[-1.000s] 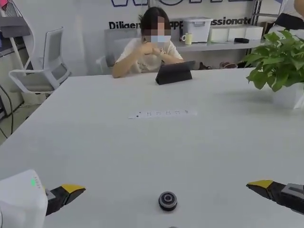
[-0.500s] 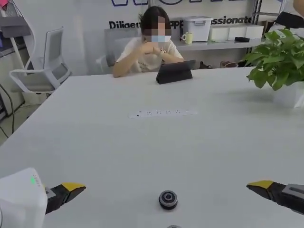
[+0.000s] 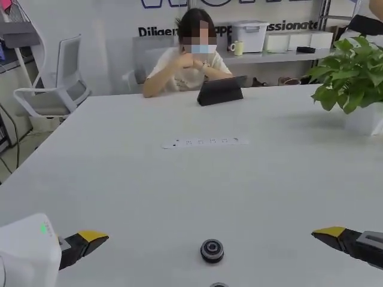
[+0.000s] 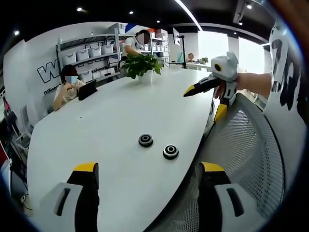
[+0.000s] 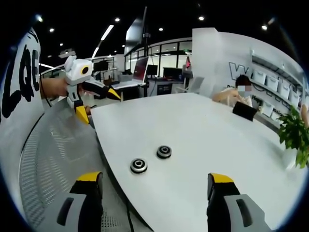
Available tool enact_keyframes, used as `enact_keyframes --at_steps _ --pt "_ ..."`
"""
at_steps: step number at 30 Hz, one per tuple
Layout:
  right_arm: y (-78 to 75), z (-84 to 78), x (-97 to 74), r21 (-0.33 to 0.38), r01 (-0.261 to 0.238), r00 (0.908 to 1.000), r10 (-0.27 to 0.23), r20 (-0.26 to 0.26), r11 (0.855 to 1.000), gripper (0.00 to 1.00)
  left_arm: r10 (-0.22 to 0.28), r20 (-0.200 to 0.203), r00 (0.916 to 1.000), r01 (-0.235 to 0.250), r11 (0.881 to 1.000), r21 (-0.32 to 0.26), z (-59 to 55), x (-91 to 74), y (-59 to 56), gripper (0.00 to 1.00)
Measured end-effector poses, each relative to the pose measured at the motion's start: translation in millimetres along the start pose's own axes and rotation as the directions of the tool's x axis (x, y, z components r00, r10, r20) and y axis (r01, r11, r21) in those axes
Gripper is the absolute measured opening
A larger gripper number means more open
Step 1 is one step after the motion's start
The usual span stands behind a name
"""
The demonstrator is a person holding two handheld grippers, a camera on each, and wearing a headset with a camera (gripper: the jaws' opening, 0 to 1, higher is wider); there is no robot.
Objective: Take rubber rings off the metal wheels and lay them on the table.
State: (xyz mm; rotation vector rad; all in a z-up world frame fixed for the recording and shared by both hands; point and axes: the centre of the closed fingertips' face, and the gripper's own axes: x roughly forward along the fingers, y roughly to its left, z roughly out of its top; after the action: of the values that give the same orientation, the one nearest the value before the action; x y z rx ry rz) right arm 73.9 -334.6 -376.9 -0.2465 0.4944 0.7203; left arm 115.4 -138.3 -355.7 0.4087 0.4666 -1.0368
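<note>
Got a big white desk (image 3: pixel 179 191) under everything. Spotted a leafy plant (image 3: pixel 350 72) way out past the right tool (image 5: pixel 155 178). Kept that one and the left tool (image 4: pixel 149 169) low by the near edge, jaws spread wide on both, pinching nothing. Saw a power strip (image 3: pixel 204 142) farther ahead. Found two metal wheels (image 4: pixel 146 140) flat between the tools, touching neither, dark rubber rings (image 5: pixel 132 166) on them.
</note>
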Motion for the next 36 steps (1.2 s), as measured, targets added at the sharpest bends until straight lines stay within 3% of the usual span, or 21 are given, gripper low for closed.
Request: enact_keyframes --at_steps 22,36 --pt "-7.8 3.7 2.2 -0.029 -0.004 1.0 0.004 0.001 1.0 0.83 -0.029 0.016 0.9995 0.028 0.999 0.016 10.2 3.7 2.3 0.79" --pt "-14.6 9.0 8.7 -0.044 -0.015 0.9999 0.015 0.005 0.999 0.78 -0.072 0.029 0.997 0.071 0.996 0.048 23.1 18.4 1.9 0.75"
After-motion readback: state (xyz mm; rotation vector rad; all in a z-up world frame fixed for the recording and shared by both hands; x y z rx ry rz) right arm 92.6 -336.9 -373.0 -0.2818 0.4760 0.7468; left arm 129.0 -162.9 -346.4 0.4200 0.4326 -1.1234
